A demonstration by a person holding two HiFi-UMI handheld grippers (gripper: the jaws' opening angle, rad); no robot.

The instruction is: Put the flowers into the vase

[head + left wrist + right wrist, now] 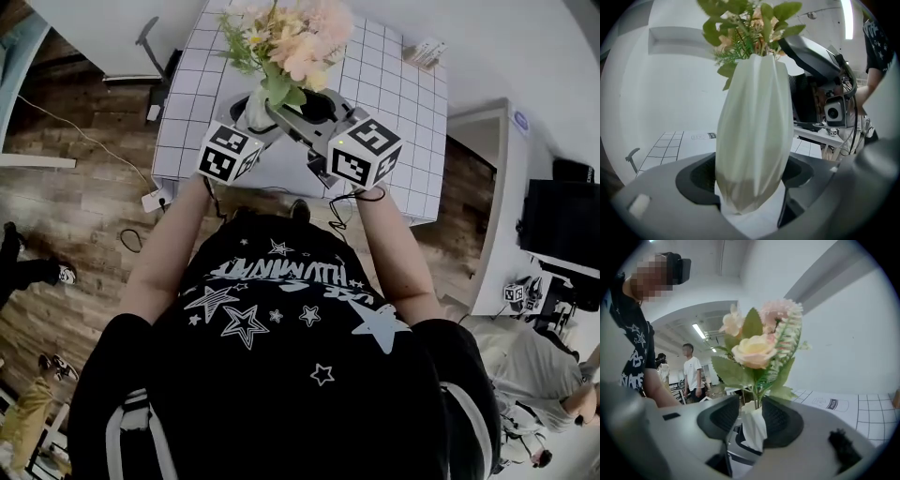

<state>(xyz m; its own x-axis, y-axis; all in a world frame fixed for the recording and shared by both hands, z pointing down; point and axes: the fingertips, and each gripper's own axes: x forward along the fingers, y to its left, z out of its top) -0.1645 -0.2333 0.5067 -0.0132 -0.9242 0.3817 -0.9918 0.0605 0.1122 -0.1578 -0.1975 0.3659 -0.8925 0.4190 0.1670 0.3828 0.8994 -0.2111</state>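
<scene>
Evidently we are at the end of the placing step. The flowers (757, 350) stand in the vase (754, 131), their stems (756, 399) running down into its mouth and the pale blooms and leaves fanning out above the rim.

Our left hand-held gripper (752, 183) pinches the vase low on its body, a pad against each side, and the vase sits upright. Its base is close over the gridded worktop (394, 94), but we cannot tell whether it rests there or hangs just above.

Our right hand-held gripper (751, 420) is spread. The stems rise through the gap between its pads, close to one of them, and neither pad presses on them, so the bunch looks to be carried by the vase alone.

We judge the flowers delivered and the release made. What remains is getting clear. The next move calls for drawing the right hand-held gripper straight back from the stems with its jaws wide, so that no leaf catches and tips the bunch. Meanwhile the left one should steady the vase, and let go only once the vase stands firmly on the worktop.
</scene>
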